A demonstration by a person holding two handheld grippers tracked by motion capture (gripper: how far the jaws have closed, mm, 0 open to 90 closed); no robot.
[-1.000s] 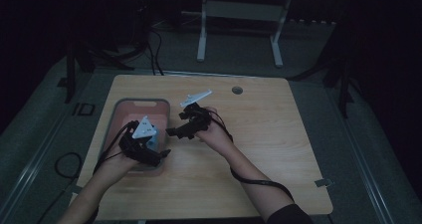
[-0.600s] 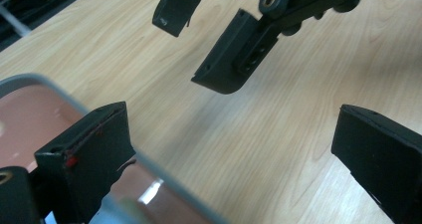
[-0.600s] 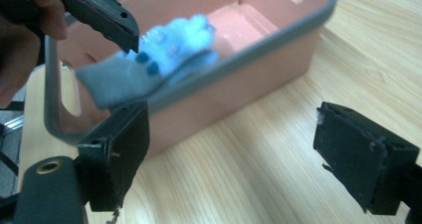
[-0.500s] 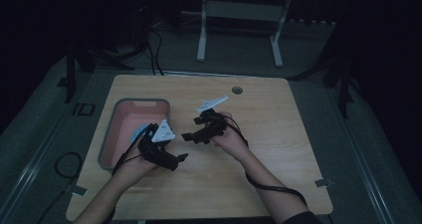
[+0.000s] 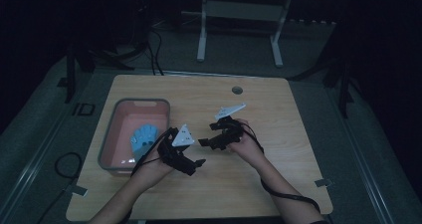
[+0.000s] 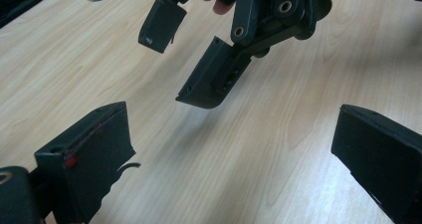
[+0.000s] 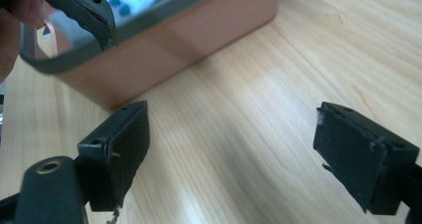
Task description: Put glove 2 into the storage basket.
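Fingers [image 6: 84, 154] spread, empty; no writing legible.

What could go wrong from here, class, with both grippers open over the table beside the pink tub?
1. The left gripper and right gripper face each other closely above the bare table; their jaws might collide.
2. Cables trail from both along the forearms and could snag.
3. The left gripper hangs near the pink tub holding a blue item; a careless swing might knock its rim.
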